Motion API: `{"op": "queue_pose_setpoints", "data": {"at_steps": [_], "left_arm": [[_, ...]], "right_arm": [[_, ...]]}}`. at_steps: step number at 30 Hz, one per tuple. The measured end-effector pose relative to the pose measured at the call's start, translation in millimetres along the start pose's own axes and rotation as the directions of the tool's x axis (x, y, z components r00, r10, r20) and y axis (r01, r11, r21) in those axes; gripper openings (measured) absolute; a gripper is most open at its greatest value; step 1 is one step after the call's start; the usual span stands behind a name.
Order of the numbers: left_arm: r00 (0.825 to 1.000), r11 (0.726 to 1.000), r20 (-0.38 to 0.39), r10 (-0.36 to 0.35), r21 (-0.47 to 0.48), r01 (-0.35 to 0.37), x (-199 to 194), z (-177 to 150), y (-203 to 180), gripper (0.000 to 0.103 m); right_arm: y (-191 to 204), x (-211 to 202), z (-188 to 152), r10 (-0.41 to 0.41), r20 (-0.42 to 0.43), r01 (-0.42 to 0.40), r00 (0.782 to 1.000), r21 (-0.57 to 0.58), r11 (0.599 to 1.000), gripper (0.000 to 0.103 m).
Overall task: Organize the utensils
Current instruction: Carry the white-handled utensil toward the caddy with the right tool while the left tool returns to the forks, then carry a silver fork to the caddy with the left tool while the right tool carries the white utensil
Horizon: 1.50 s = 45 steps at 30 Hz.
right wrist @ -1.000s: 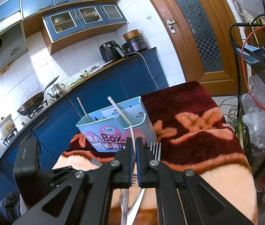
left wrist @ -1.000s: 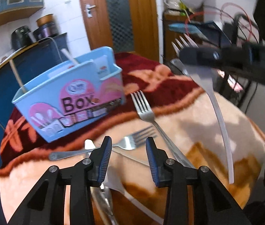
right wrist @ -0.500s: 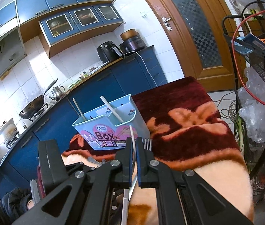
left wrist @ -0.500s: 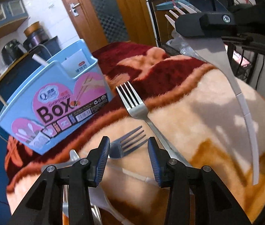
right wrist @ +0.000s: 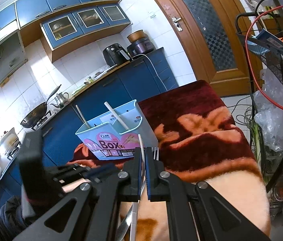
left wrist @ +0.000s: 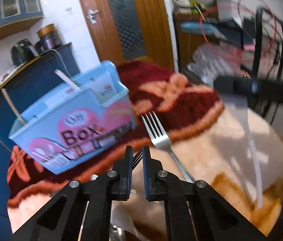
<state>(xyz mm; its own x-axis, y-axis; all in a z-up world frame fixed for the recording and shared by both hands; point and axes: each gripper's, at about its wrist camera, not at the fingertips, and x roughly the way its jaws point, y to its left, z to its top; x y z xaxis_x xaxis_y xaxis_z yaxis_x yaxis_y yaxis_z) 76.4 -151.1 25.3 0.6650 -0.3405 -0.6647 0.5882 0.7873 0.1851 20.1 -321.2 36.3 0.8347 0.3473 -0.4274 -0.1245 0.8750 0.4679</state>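
A light blue utensil box (left wrist: 75,118) marked "Box" stands on the blanket, with sticks leaning in it; it also shows in the right wrist view (right wrist: 117,136). My left gripper (left wrist: 137,156) is shut on a small metal fork (left wrist: 137,157), whose tines poke out between the jaws. A larger metal fork (left wrist: 157,132) lies on the blanket just right of it. My right gripper (right wrist: 143,156) is shut on a white plastic utensil (right wrist: 140,146), and shows in the left wrist view (left wrist: 251,86) held high on the right, its white handle (left wrist: 253,160) hanging down.
A red and cream blanket (right wrist: 197,128) covers the table. More utensils lie under my left gripper (left wrist: 117,231). Blue kitchen cabinets (right wrist: 121,88) stand behind the box. A wire rack with cables (right wrist: 277,64) stands to the right, by the wooden door.
My left gripper has closed on the small fork and lifted it from the blanket. My right gripper has kept hold of the white utensil and moved closer toward the box.
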Motion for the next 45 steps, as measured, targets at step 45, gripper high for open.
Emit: {"op": "queue_pose_setpoints", "data": {"at_steps": [45], "left_arm": [[0.879, 0.851, 0.462, 0.118, -0.503, 0.15, -92.9, 58.9, 176.8, 0.001]], "right_arm": [[33.3, 19.3, -0.9, 0.002, -0.037, -0.004, 0.999, -0.077, 0.997, 0.005]]}}
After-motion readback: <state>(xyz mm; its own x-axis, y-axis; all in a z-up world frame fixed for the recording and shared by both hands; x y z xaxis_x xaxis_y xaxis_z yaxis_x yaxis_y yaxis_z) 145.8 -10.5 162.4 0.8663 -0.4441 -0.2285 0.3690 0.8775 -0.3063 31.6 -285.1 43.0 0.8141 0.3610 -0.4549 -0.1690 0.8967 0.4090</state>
